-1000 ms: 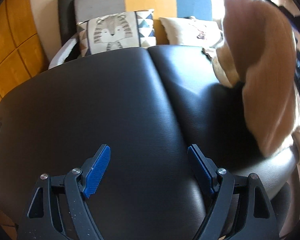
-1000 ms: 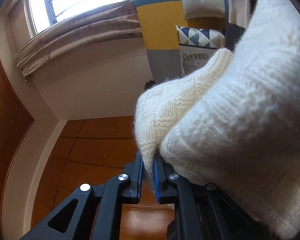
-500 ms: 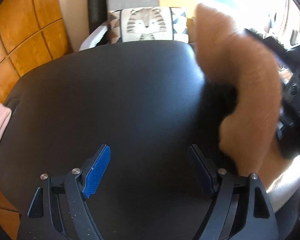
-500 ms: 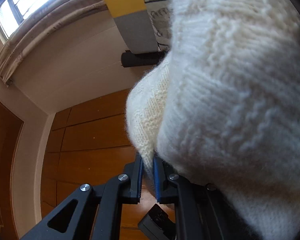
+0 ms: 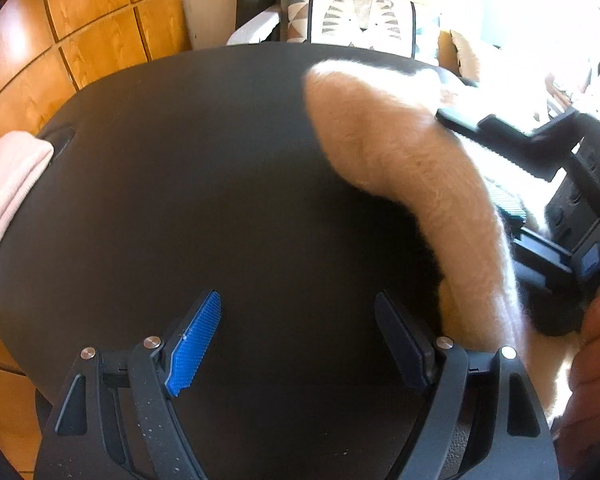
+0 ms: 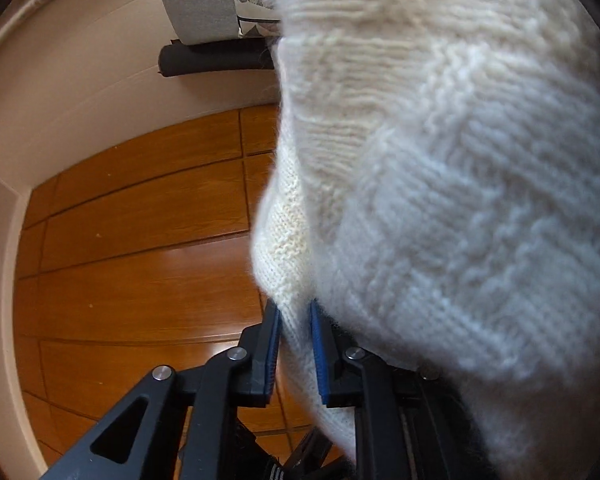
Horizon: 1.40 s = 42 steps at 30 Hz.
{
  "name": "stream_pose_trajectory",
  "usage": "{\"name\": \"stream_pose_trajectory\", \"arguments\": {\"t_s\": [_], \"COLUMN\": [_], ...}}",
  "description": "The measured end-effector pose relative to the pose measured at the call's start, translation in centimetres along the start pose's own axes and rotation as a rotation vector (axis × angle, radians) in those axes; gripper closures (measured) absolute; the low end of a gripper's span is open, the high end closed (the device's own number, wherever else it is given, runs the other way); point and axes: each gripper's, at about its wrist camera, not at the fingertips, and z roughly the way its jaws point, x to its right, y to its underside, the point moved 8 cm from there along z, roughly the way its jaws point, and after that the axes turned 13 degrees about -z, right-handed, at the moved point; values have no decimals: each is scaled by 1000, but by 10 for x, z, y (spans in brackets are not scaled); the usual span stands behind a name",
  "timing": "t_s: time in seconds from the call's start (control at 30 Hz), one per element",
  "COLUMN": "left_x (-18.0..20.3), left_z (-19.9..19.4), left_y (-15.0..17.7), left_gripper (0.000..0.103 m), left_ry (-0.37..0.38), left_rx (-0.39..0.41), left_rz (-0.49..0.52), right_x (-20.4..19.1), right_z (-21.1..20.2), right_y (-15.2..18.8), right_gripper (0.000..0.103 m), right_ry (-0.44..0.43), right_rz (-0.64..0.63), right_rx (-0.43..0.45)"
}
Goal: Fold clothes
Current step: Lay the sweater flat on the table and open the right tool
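A cream knitted sweater (image 6: pixel 440 184) fills the right wrist view, and my right gripper (image 6: pixel 294 344) is shut on a fold of its edge. In the left wrist view the same sweater (image 5: pixel 404 168) hangs as a fuzzy band over the right side of a black padded surface (image 5: pixel 204 184). My left gripper (image 5: pixel 300 340) is open above that surface with nothing between its blue-padded fingers; its right finger is close to the sweater. The right gripper's black body (image 5: pixel 548 184) shows behind the sweater, with a person's hand (image 5: pixel 596 360) on it.
A pink folded garment (image 5: pixel 8 184) lies at the left edge of the black surface. Behind it stand a sofa with a tiger-print cushion (image 5: pixel 360 20) and a black bolster (image 6: pixel 216 58). Wooden floor (image 6: pixel 140 240) lies to the left.
The right gripper has carried the sweater further over the black surface toward the left gripper. The left wrist view has turned left, and more of the pink garment shows.
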Motion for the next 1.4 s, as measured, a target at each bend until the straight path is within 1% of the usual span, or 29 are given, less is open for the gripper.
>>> {"name": "stream_pose_trajectory", "arguments": {"t_s": [0.07,0.13,0.23,0.27,0.33,0.37,0.47,0.5,0.57,0.6,0.7,0.73,0.77,0.8,0.87,0.9,0.93,1.0,1.13,1.17,1.2,1.27,1.3,1.37,1.4], "left_x": [2,5,17,22,33,35,39,41,42,42,40,40,39,39,41,41,41,42,41,43,49,61,69,75,75], "left_z": [-1,-5,-8,-8,-8,-8,-9,-10,-12,-14,-22,-25,-28,-29,-27,-24,-23,-21,-18,-14,-7,7,17,28,37], "left_y": [7,15,25,27,33,38,49,51,57,59,64,66,67,70,79,85,87,91,100,96,82,53,44,32,23], "left_gripper": [21,21,21,21,21,21,21,21,21,21,21,21,21,21,21,21,21,21,21,21,21,21,21,21,21], "left_ry": [10,26,47,54,63,53,48,53,57,53,36,35,35,39,49,48,53,63,95,98,101,105,101,80,66], "left_rx": [1,19,37,39,45,46,45,42,47,58,99,114,127,131,110,97,92,84,80,86,95,112,123,145,149], "left_rz": [6,20,46,54,72,82,87,84,81,81,82,79,76,73,71,70,66,56,29,31,38,54,70,106,117], "right_x": [-1,-9,-33,-41,-53,-56,-43,-36,-20,-14,-5,-1,6,12,17,18,19,20,26,27,29,30,30,29,29], "right_z": [-4,-16,-48,-63,-101,-121,-188,-212,-252,-268,-315,-328,-337,-342,-345,-345,-344,-338,-320,-316,-312,-304,-297,-285,-278], "right_y": [1,3,11,14,18,20,35,41,49,51,51,50,47,46,48,49,51,53,41,37,35,34,37,43,46], "right_gripper": [81,76,75,74,74,74,74,74,74,74,72,72,72,71,71,71,71,71,71,70,70,70,71,84,85], "right_ry": [46,126,247,299,439,509,722,766,765,779,897,925,932,921,849,842,845,887,920,932,935,918,907,887,876], "right_rz": [-20,-83,-287,-364,-529,-586,-623,-620,-558,-536,-523,-516,-503,-491,-468,-457,-448,-441,-473,-480,-486,-494,-502,-517,-525], "right_rx": [-22,-57,-85,-82,-42,-15,96,134,210,242,317,336,345,352,350,344,337,320,296,287,277,255,237,202,184]}}
